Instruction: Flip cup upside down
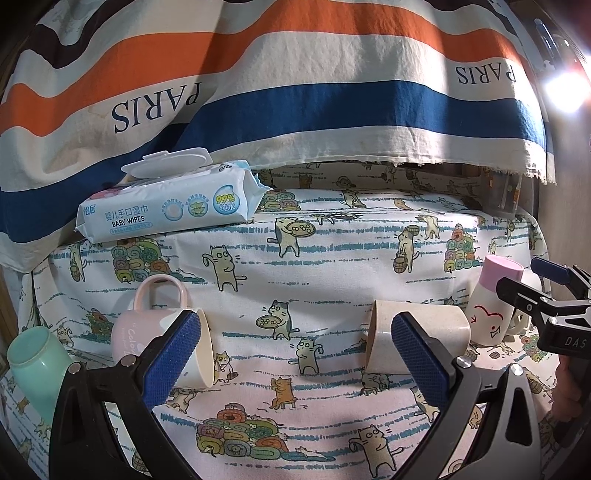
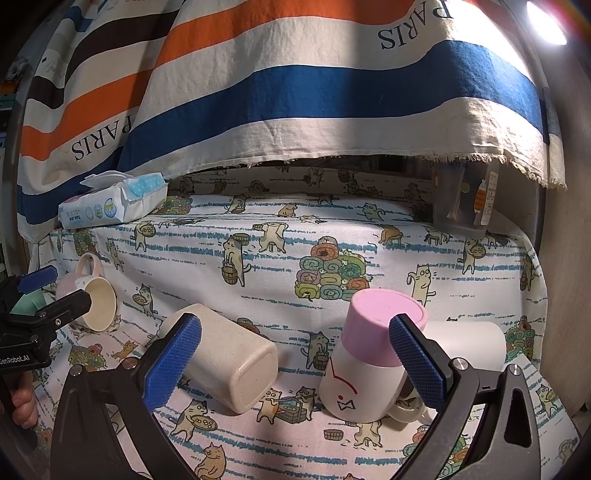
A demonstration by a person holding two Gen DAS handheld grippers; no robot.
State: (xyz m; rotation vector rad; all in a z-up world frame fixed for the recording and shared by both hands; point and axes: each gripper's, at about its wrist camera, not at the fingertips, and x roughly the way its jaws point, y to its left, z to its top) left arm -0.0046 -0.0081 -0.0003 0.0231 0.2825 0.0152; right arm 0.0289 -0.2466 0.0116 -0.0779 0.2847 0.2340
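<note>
A white mug with a pink base [image 2: 369, 354] stands upside down on the cat-print cloth, also in the left wrist view [image 1: 493, 302]. A beige cup [image 2: 229, 365] lies on its side [image 1: 417, 341]. A pink mug [image 1: 147, 328] lies on its side at the left [image 2: 94, 295], with a mint cup [image 1: 33, 358] beside it. A white cup [image 2: 469, 343] lies behind the upside-down mug. My left gripper [image 1: 295, 354] is open and empty between the pink mug and the beige cup. My right gripper [image 2: 295, 358] is open and empty, straddling the beige cup and the upside-down mug.
A pack of baby wipes [image 1: 166, 206] lies at the back left. A striped PARIS cloth [image 1: 295, 92] hangs behind. A clear container [image 2: 465, 206] stands at the back right. A bright lamp [image 2: 546, 22] glares at the top right.
</note>
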